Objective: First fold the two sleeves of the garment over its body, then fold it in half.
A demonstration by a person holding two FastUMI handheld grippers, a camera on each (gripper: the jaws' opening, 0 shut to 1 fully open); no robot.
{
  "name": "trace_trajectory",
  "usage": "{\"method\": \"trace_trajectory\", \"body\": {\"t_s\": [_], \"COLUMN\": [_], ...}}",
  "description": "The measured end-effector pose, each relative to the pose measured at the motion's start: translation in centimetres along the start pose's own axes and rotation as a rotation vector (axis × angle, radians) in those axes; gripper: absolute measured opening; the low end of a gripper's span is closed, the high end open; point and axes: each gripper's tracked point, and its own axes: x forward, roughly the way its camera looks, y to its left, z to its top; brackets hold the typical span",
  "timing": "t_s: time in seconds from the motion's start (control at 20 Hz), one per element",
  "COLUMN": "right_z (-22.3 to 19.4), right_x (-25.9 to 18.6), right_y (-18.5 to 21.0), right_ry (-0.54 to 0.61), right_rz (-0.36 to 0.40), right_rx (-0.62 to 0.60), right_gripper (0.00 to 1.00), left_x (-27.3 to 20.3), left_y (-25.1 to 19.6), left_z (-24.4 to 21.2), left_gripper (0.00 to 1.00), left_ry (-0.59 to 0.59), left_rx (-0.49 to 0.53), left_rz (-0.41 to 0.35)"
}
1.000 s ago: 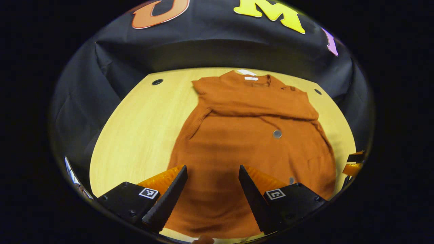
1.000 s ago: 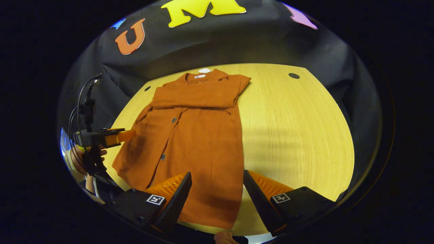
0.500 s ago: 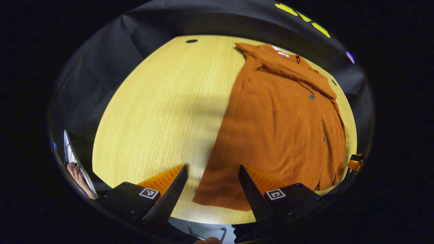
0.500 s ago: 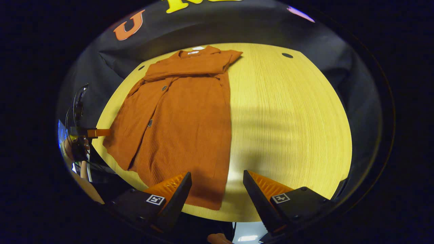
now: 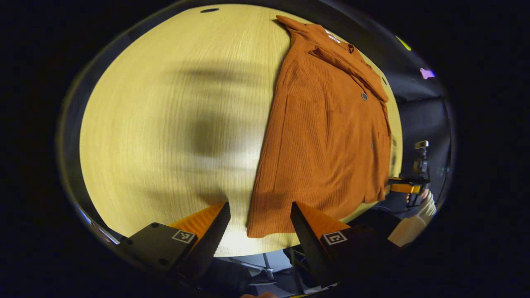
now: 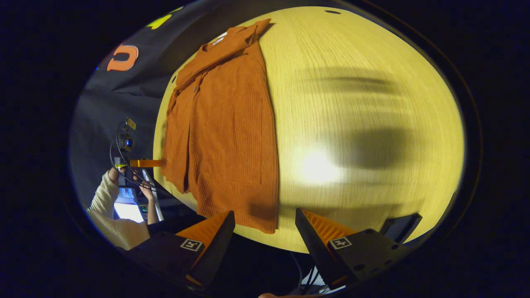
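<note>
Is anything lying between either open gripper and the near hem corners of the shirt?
Nothing visible. The left gripper points at one hem corner of the shirt, the right gripper at the other, with bare table beside them. Both sleeves already lie folded across the shirt.

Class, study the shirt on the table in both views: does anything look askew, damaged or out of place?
Nothing stands out. The orange garment lies flat on the wooden table with its sleeves folded across the chest below the collar. Both the left gripper and the right gripper are open near its hem corners.
</note>
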Motion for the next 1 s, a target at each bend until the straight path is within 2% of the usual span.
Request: {"method": "trace_trajectory", "body": {"t_s": [0.1,0.2,0.3,0.4,0.55,0.6,0.65,0.75,0.8,0.85,0.95,1.0], "right_z": [0.5,0.9,0.9,0.9,1.1,1.2,1.3,1.5,1.6,1.6,1.8,1.9], "right_x": [0.3,0.7,1.2,1.9,2.3,2.9,3.1,3.5,3.7,4.0,4.3,4.4], "right_y": [0.7,1.6,2.4,2.9,3.8,3.9,4.1,4.6,4.2,3.5,3.5,3.7], "right_ry": [0.009,0.014,0.025,0.036,0.053,0.057,0.064,0.070,0.069,0.073,0.080,0.089], "right_rz": [0.050,0.070,0.078,0.075,0.080,0.073,0.074,0.081,0.060,0.028,0.028,0.039], "right_rx": [0.051,0.065,0.047,0.038,0.047,0.045,0.046,0.057,0.058,0.055,0.076,0.093], "right_gripper": [0.94,0.94,0.94,0.92,0.88,0.87,0.80,0.69,0.70,0.51,0.23,0.18], "left_x": [-0.3,-0.2,0.7,0.5,0.8,0.8,0.8,0.9,1.3,1.7,2.1,2.3], "left_y": [-2.8,-5.3,-4.1,-6.2,-6.8,-7.0,-7.1,-7.2,-7.3,-7.3,-7.0,-6.8], "left_z": [-0.1,-0.1,-0.3,0.1,0.4,0.3,0.3,0.0,-0.3,-0.6,-1.0,-1.1], "left_gripper": [0.95,0.93,0.87,0.85,0.80,0.89,0.77,0.70,0.63,0.73,0.29,0.28], "left_ry": [0.027,0.037,0.015,0.014,0.010,0.009,0.012,0.018,0.029,0.042,0.054,0.052], "left_rx": [-0.019,-0.027,-0.020,-0.017,-0.018,-0.014,-0.010,-0.006,-0.006,-0.003,0.012,0.012], "left_rz": [-0.122,-0.192,-0.251,-0.280,-0.296,-0.292,-0.287,-0.278,-0.271,-0.261,-0.236,-0.222]}}
